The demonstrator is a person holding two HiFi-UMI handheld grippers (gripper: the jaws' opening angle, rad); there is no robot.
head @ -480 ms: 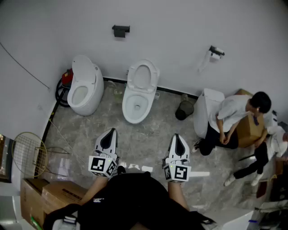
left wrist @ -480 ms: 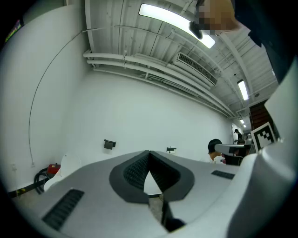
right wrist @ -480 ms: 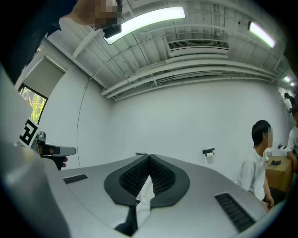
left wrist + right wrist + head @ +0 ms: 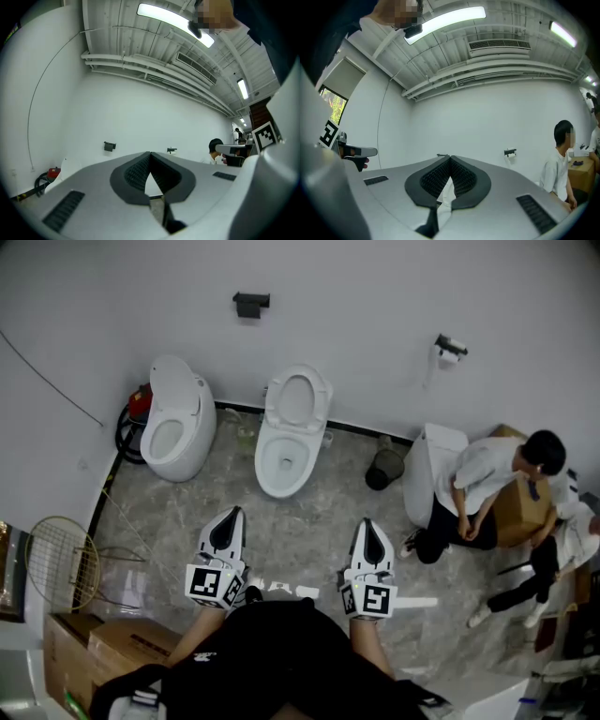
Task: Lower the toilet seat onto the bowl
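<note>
A white toilet [image 4: 281,457] stands against the far wall in the head view, its seat [image 4: 298,399] raised and leaning back toward the wall. My left gripper [image 4: 231,517] and right gripper [image 4: 367,525] hover side by side over the marble floor, well short of the bowl and pointing at it. Both are shut with nothing between their jaws. In the left gripper view the left gripper's [image 4: 150,155] dark pads meet at the tip. The right gripper's [image 4: 450,160] pads do the same in the right gripper view. Neither touches the toilet.
A second toilet [image 4: 174,427] with its lid up stands to the left, a red device with a hose [image 4: 137,407] behind it. A person [image 4: 487,486] sits by a third toilet [image 4: 427,465] at right, near a dark bin [image 4: 383,471]. Cardboard boxes [image 4: 103,648] and a racket [image 4: 61,563] lie lower left.
</note>
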